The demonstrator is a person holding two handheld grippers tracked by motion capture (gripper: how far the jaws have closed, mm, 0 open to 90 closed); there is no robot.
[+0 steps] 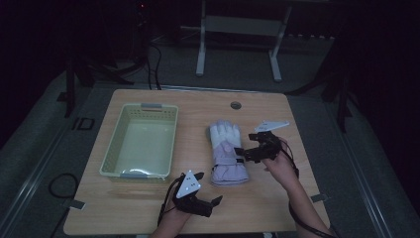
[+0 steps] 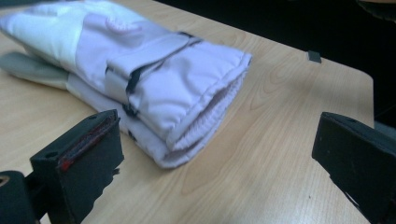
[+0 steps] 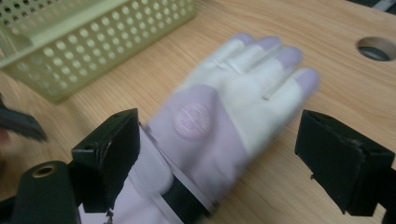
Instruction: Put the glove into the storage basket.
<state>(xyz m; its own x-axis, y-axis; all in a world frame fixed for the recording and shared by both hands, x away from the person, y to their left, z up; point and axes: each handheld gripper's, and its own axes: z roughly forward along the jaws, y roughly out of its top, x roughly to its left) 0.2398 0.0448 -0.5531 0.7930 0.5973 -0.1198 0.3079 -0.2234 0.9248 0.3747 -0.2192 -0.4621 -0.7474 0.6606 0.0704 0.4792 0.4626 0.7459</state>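
Watching the lilac-and-white padded ski glove (image 1: 227, 153): it lies flat on the light wooden table (image 1: 262, 198), centre-right of the high view, just right of the pale yellow perforated plastic basket (image 1: 141, 140) and apart from it. Long axis runs top-to-bottom in that frame: fingertips toward the top, open cuff toward the bottom edge.

Right gripper (image 1: 247, 151) sits at the glove's right flank, level with the black wrist strap, jaws pointing left across the glove's short axis. In the right gripper view the jaws stand wide apart with the glove (image 3: 224, 121) between and beyond them, pads clear of the fabric, nothing held. That view is motion-blurred.

Left gripper (image 1: 210, 188) is low-centre in the high view, just below and left of the cuff, jaws also spread and empty. In the left gripper view the cuff end (image 2: 196, 102) lies straight ahead between the jaws, near but not touching, and it looks like two gloves stacked.

Key relation: both grippers are close, but at different ends. Right is beside the wrist, left faces the cuff opening. Basket (image 3: 93, 42) lies left of the glove, so a carry there would probably go leftward across the frame. My read: left has the cleaner line onto the cuff, right the better grab at mid-length.
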